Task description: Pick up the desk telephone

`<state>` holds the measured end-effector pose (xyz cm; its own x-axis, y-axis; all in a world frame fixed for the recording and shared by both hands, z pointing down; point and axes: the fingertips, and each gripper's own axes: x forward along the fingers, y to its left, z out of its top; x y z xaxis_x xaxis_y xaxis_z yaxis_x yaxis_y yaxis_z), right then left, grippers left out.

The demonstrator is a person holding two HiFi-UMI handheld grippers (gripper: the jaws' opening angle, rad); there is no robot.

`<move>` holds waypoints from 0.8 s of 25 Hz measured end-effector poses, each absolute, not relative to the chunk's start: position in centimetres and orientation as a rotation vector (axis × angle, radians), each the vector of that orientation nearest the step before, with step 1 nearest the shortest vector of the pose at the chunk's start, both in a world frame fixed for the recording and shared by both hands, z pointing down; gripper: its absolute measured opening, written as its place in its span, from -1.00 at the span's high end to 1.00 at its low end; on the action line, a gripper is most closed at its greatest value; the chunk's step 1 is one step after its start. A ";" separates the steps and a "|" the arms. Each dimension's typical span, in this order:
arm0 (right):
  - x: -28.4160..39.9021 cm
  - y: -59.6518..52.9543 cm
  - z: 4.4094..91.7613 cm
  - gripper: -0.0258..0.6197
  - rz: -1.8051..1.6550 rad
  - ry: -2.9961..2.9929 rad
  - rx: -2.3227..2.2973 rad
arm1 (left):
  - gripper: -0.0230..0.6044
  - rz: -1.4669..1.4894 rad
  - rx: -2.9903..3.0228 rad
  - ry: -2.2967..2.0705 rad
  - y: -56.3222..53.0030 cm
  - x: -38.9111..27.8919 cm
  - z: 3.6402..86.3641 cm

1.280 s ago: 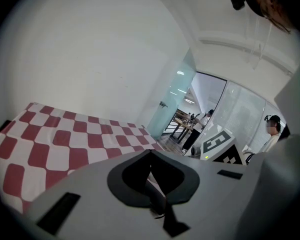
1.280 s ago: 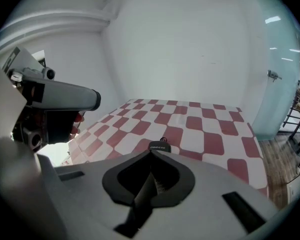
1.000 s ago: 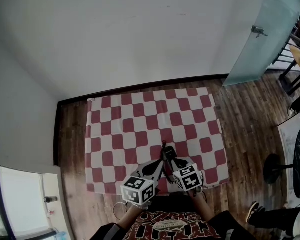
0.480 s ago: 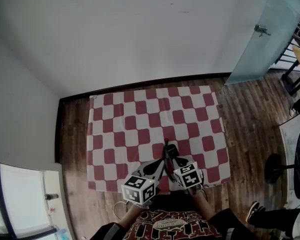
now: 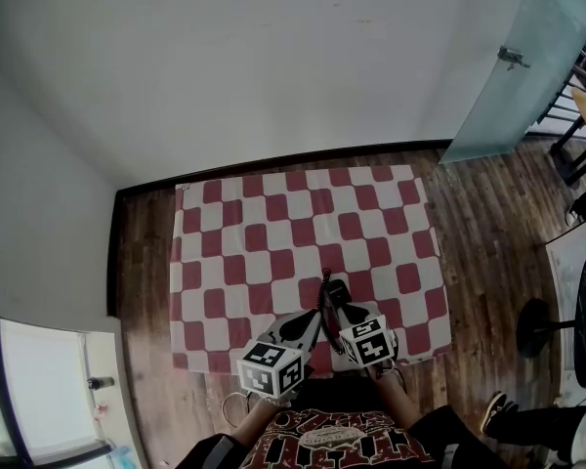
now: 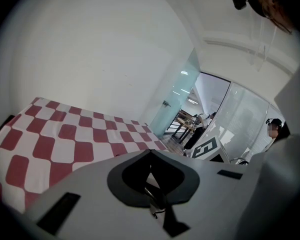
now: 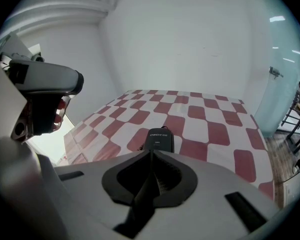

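The desk telephone (image 5: 336, 291) is a small black set lying on the red-and-white checked tablecloth (image 5: 273, 233), close to the table's front edge. In the right gripper view its black top end (image 7: 159, 139) pokes out just beyond the jaw tips. My right gripper (image 5: 333, 310) (image 7: 151, 153) is shut, its jaws meeting in a line over the telephone. My left gripper (image 5: 318, 319) (image 6: 150, 152) sits beside it with tips together; a thin dark cord (image 6: 154, 200) shows behind them. Both grippers point inward and nearly touch above the telephone.
A white wall stands behind the table. A frosted glass door (image 5: 513, 66) is at the right, with wooden floor (image 5: 488, 252) around the table. A round black stand base (image 5: 535, 330) and a person's shoe (image 5: 492, 414) lie at the lower right.
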<state>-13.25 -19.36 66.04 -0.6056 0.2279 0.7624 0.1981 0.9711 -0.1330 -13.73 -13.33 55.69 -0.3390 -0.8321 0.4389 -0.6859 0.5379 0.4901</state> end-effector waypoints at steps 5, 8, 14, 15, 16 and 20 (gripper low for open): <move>-13.3 -19.4 66.1 0.85 0.040 -2.240 -0.293 | 0.90 -0.283 1.225 -2.110 -13.4 -13.7 55.8; -13.3 -19.5 66.2 0.82 0.036 -2.239 -0.289 | 0.90 -0.285 1.227 -2.108 -13.4 -13.6 55.8; -13.4 -19.3 66.1 0.65 0.030 -2.239 -0.295 | 0.90 -0.286 1.225 -2.109 -13.4 -13.7 55.8; -13.4 -19.3 66.1 0.63 0.027 -2.242 -0.296 | 0.90 -0.286 1.224 -2.108 -13.4 -13.7 55.8; -13.5 -19.3 66.1 0.59 0.022 -2.245 -0.297 | 0.90 -0.285 1.224 -2.107 -13.4 -13.7 55.9; -13.6 -19.5 66.3 0.46 -0.012 -2.247 -0.287 | 0.90 -0.284 1.222 -2.106 -13.3 -13.6 55.9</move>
